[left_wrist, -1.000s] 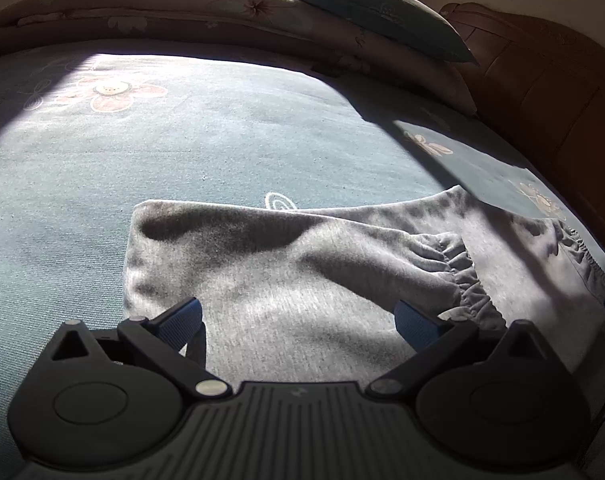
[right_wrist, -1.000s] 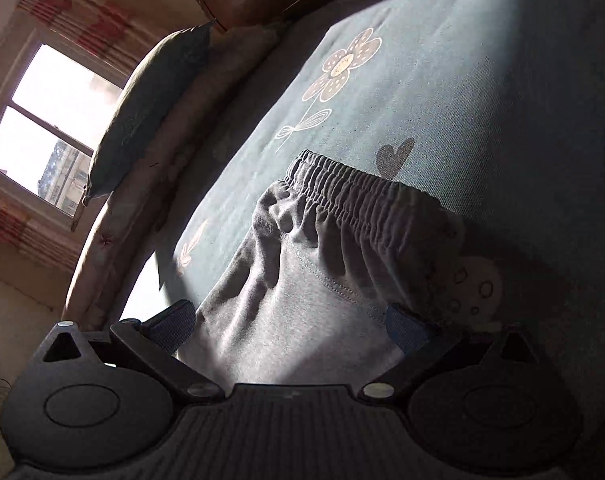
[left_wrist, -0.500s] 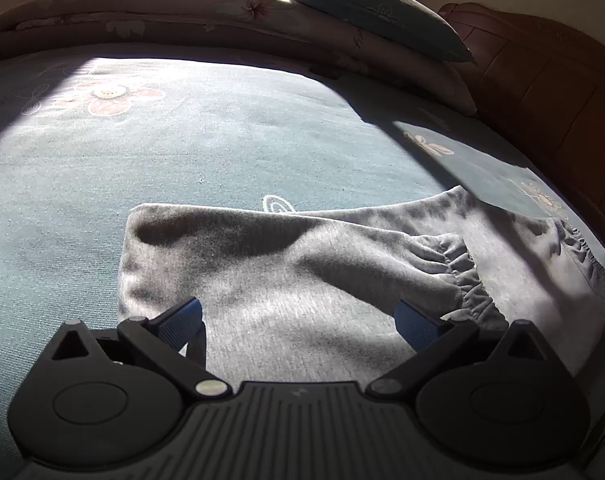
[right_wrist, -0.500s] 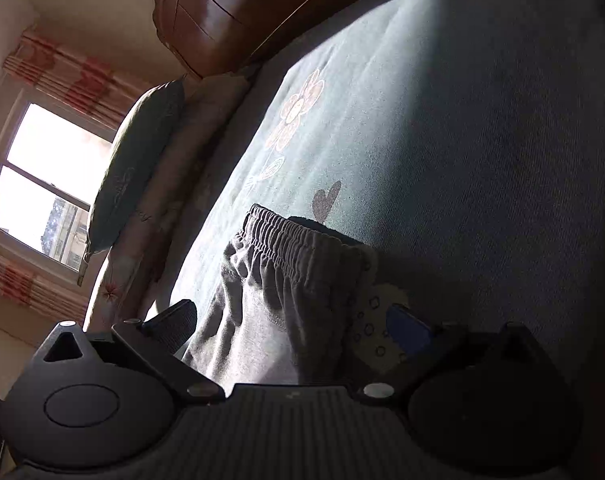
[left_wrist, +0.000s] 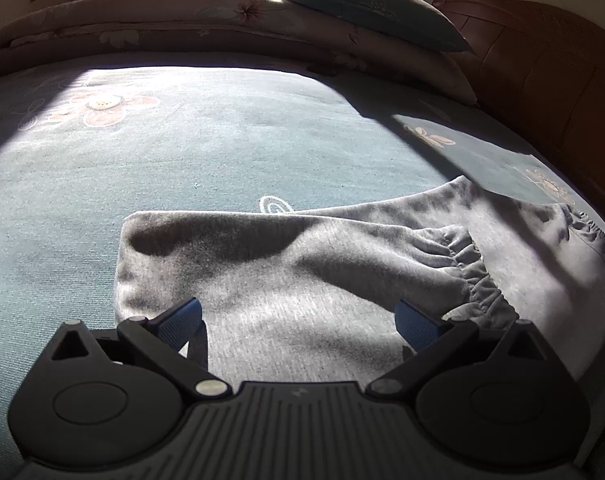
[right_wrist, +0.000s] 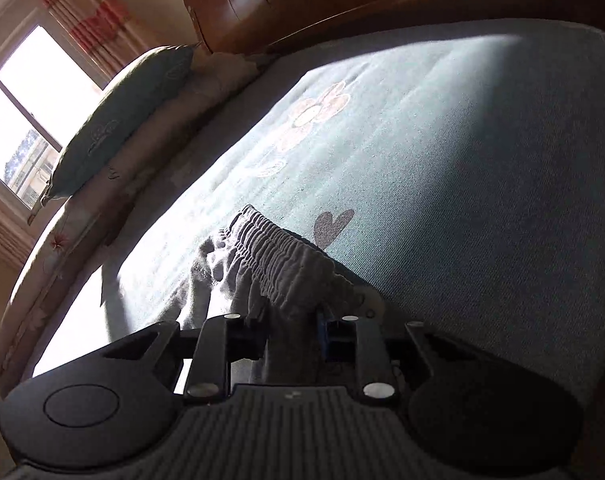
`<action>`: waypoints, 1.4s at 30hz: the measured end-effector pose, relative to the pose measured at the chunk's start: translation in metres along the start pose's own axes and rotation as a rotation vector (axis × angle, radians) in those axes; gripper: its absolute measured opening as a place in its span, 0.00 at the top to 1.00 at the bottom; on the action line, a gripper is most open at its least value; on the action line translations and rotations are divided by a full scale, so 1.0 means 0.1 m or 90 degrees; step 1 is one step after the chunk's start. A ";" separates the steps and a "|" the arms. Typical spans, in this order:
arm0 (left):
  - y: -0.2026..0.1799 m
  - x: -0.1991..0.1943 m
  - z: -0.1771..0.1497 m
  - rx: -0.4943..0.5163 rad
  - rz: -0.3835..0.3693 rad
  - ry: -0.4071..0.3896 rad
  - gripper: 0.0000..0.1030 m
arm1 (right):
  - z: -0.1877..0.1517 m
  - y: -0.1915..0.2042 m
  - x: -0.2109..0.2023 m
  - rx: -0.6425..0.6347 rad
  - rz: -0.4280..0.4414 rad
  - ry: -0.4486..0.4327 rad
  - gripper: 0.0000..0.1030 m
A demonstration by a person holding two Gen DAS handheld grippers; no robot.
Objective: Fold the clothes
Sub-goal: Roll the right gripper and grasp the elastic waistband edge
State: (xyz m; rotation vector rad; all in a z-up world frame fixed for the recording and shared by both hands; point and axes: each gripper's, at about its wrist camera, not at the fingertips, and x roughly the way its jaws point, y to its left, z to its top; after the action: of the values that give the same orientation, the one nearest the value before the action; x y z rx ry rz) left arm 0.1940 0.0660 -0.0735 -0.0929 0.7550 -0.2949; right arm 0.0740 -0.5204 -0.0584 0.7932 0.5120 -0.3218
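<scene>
Teal bedspread (left_wrist: 222, 152); grey trousers (left_wrist: 302, 280) under wide left claw (left_wrist: 298, 318), waistband (right_wrist: 278, 256) pinched by right claw (right_wrist: 292, 334).

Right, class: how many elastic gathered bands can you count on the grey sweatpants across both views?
2. The ankle cuff lies folded onto the grey sweatpants, just beyond the open left hand-held gripper; the waistband is pinched by the right hand-held gripper. A second cuff may be hidden underneath.

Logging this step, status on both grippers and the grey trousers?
Left gripper open, hovering over the folded leg. Right gripper shut on grey trousers at the waistband. Trousers half-folded on the bed. Nothing in the way.
</scene>
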 end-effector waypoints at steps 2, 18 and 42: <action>-0.01 0.00 0.00 0.004 0.001 0.000 0.01 | 0.01 0.01 -0.04 -0.009 0.016 -0.010 0.76; -0.01 0.00 -0.01 0.010 0.000 0.000 0.01 | -0.18 -0.37 0.04 0.136 0.052 0.089 0.36; -0.02 0.03 0.00 0.015 0.006 -0.004 0.01 | -0.28 -0.36 0.24 0.186 0.138 0.102 0.24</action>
State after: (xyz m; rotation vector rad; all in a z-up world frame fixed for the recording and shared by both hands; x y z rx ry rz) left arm 0.1952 0.0628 -0.0754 -0.0677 0.7452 -0.2944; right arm 0.0686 -0.5253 -0.1090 1.1543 0.5303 -0.1331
